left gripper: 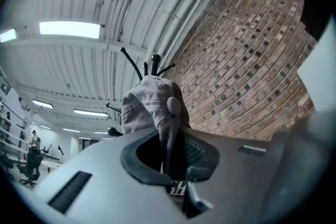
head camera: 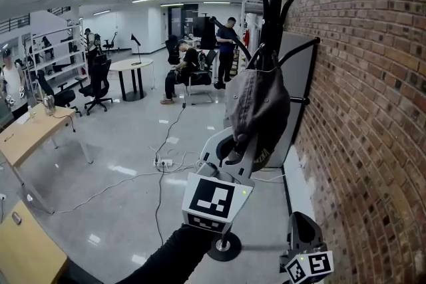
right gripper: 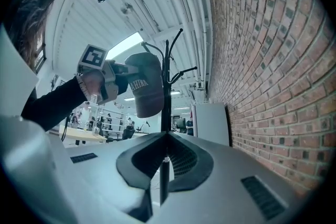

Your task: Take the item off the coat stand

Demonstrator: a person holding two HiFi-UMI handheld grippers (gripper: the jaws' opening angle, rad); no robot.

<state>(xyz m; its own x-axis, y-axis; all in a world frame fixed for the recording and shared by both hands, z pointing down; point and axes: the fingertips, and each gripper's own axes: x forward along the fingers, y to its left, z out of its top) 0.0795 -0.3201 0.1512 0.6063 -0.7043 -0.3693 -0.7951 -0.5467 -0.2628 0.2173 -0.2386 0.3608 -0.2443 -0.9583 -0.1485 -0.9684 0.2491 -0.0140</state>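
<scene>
A grey cap (head camera: 256,106) hangs from a hook of the black coat stand (head camera: 271,3) by the brick wall. My left gripper (head camera: 234,157) reaches up from below and is shut on the cap's lower edge. In the left gripper view a fold of the cap (left gripper: 149,102) runs down between the jaws of my left gripper (left gripper: 170,165). My right gripper (head camera: 303,229) stays low at the right, apart from the stand. Its own view looks up at the cap (right gripper: 144,86), the stand (right gripper: 167,92) and the left gripper (right gripper: 107,81). The right gripper (right gripper: 164,162) is shut on nothing.
A brick wall (head camera: 373,110) runs along the right, with a grey panel (head camera: 299,76) behind the stand. The stand's round base (head camera: 224,246) sits on the floor near cables and a power strip (head camera: 163,161). Wooden tables (head camera: 33,133) stand at the left; people (head camera: 226,50) are further back.
</scene>
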